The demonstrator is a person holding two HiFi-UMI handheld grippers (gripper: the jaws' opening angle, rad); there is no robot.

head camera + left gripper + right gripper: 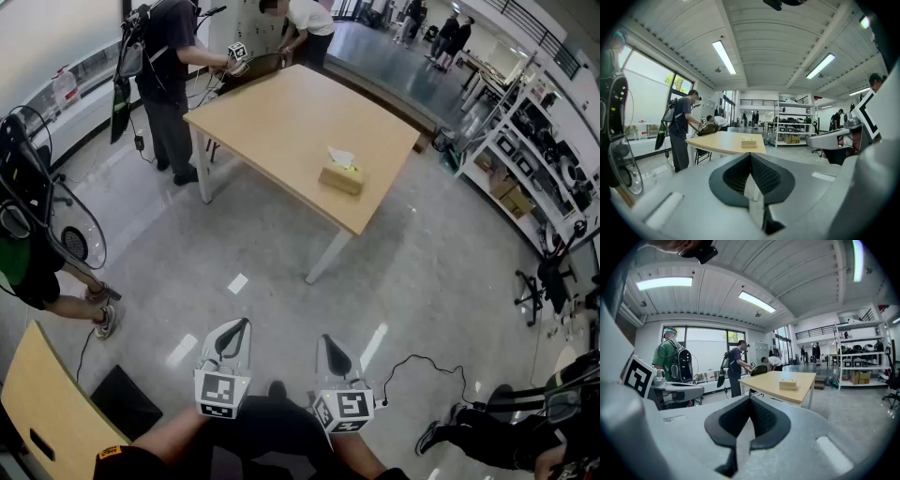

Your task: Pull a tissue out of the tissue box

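Your left gripper [241, 324] and right gripper [325, 340] hang near you, jaws pressed together on nothing, while the tissue box [340, 179], its tissue [340, 156] poking up, sits far off by the table's [281, 112] right edge, grey floor [281, 244] between, a person [165, 66] with perhaps a backpack at its far-left corner.

Grey left gripper [244, 323] and right gripper [326, 339], black jaws (square-marker cubes), black clothing

Overhead head view; low gripper views toward same distant table [281, 122]
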